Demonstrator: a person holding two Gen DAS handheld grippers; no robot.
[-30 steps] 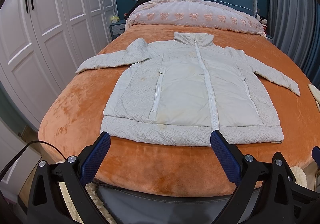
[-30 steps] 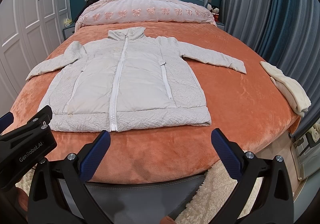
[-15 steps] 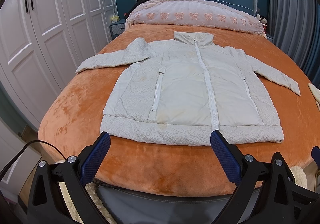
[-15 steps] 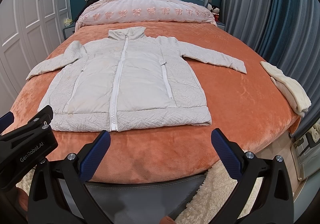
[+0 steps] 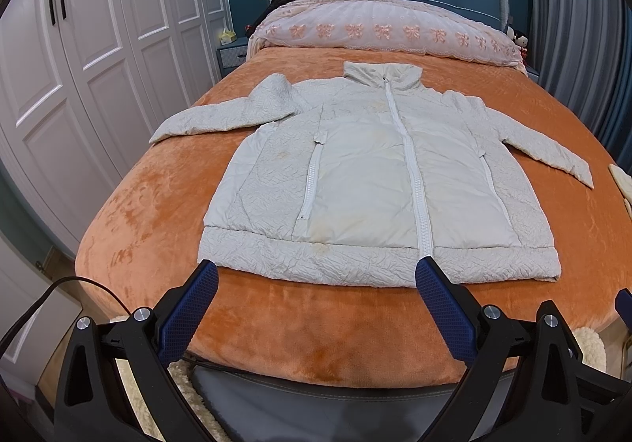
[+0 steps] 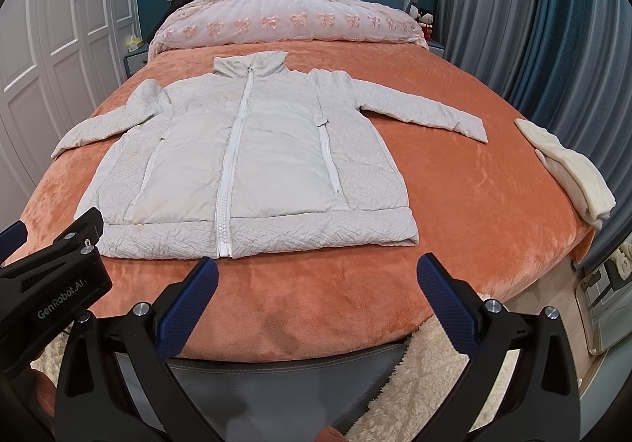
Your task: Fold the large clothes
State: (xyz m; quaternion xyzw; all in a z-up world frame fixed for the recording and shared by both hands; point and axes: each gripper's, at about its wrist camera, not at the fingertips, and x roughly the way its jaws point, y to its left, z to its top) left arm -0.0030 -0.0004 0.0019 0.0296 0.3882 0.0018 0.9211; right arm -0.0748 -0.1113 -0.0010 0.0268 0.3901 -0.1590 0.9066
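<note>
Jacket (image 5: 379, 181) is laid flat on the bed (image 5: 150, 213), zipped, collar toward the pillows (image 5: 387, 29), sleeves spread. Left gripper (image 5: 316, 276) and right gripper (image 6: 316, 276) are held at the foot, just short of the hem, jaws spread wide, nothing gripped. Folded cloth (image 6: 568, 169) is seen at the right edge.
</note>
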